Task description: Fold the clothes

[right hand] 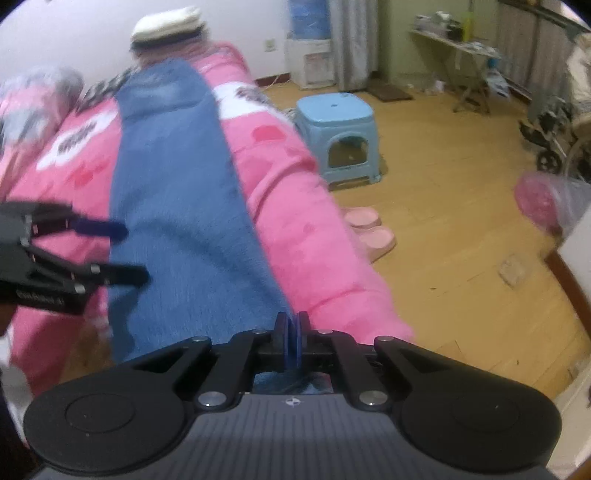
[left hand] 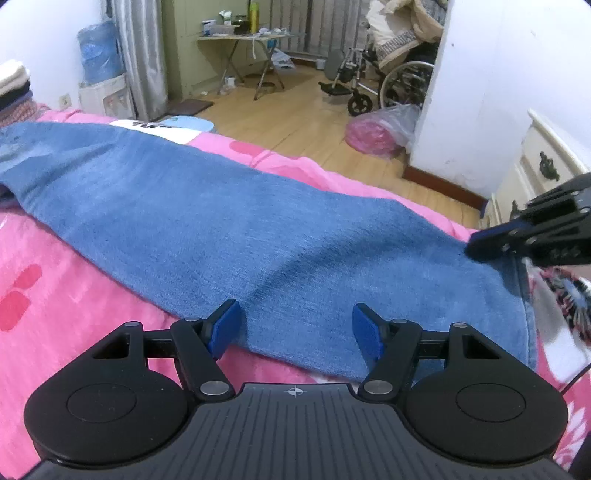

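A long blue towel [left hand: 240,221] lies flat across a pink blanket [left hand: 74,295] on a bed. In the right wrist view the blue towel [right hand: 173,177] runs away from me along the pink blanket [right hand: 295,229]. My left gripper [left hand: 295,314] hovers open over the towel's near edge, with nothing pinched between its blue pads. The left gripper [right hand: 133,253] also shows at the left of the right wrist view, jaws apart. My right gripper [right hand: 292,321] is shut on the towel's end, at its side toward the floor, with blue cloth showing under the pads. The right gripper [left hand: 476,247] reaches in from the right.
Beside the bed on the wooden floor stand a light blue stool [right hand: 338,122] and pink slippers [right hand: 369,229]. Further off are a wheelchair [left hand: 388,74], a pink plastic bag [left hand: 376,129], a folding table [left hand: 240,40] and a white dresser [left hand: 546,162]. Folded clothes [right hand: 166,26] are stacked at the bed's far end.
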Motion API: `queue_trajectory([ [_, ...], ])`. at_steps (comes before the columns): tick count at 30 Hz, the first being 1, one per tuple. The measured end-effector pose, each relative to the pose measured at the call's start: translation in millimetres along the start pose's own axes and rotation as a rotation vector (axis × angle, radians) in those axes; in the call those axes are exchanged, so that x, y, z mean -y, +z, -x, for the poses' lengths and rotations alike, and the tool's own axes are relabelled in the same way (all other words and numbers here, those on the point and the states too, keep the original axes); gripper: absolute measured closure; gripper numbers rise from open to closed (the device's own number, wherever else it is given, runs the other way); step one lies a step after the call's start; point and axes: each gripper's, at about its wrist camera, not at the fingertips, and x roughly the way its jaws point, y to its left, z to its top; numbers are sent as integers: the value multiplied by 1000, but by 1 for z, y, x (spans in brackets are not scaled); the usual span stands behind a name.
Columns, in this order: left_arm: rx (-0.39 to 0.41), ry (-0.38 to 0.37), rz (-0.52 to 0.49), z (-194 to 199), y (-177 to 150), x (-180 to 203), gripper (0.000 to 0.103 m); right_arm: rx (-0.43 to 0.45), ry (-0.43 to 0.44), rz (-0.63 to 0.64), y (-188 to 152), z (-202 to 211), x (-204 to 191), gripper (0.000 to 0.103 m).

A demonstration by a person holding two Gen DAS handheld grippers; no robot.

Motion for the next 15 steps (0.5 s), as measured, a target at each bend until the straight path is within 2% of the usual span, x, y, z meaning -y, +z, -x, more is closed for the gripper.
queue_trajectory([
  [5,19,9,44,3,4,-6,36,50,115,-24,-10,22,-8,99],
  [9,41,20,51,5,6,-10,36,-56,82,-10,-37,-5,-21,100],
  [14,68,57,62,-1,11,-20,36,-32,74,-35,-19,6,-24,99],
  [15,71,68,67,-3,12,-23,36,2,81,-34,-13,9,-26,99],
])
